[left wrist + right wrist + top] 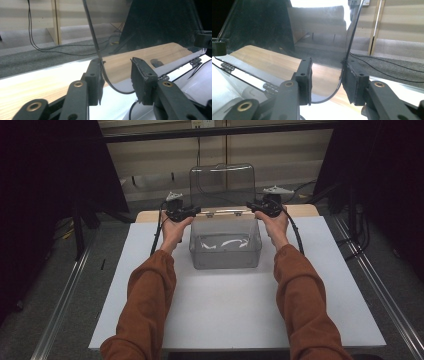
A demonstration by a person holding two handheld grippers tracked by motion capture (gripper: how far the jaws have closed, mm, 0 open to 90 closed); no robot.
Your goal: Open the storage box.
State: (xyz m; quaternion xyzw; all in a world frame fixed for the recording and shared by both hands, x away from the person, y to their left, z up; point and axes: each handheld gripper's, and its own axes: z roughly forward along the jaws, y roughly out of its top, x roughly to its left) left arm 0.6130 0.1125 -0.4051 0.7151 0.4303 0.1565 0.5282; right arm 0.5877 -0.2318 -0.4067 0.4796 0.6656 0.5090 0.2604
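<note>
Clear rectangular plastic storage box [225, 245] sits mid-bench on the white bench [210, 315], toward its far edge, with a strip of light wood [150, 215] showing just behind. Its clear hinged lid [222, 185] stands upright, swung back from the rear rim.

My left tongs [192, 211] are at the lid's lower left corner, my right tongs [254, 208] at its lower right corner, one on each side of the box's back edge. Orange sleeves [150, 300] reach in from the near side.

Left gripper view: the lid's rounded corner edge [105, 75] runs down between my jaws, right up against the left pad [96, 80]; the other pad [140, 80] stands clear of it, so these tongs are parted, not clamped. Small hinges [196, 61] visible along the rim farther off.

Right gripper view: lid edge [342, 77] sits against the right pad [352, 82], the left pad [305, 80] apart from it. Tongs parted here too, edge between the jaws. Contact with the near pad is probably a light touch, hard to tell through the clear plastic. Hinges [270, 87] show low left.
</note>
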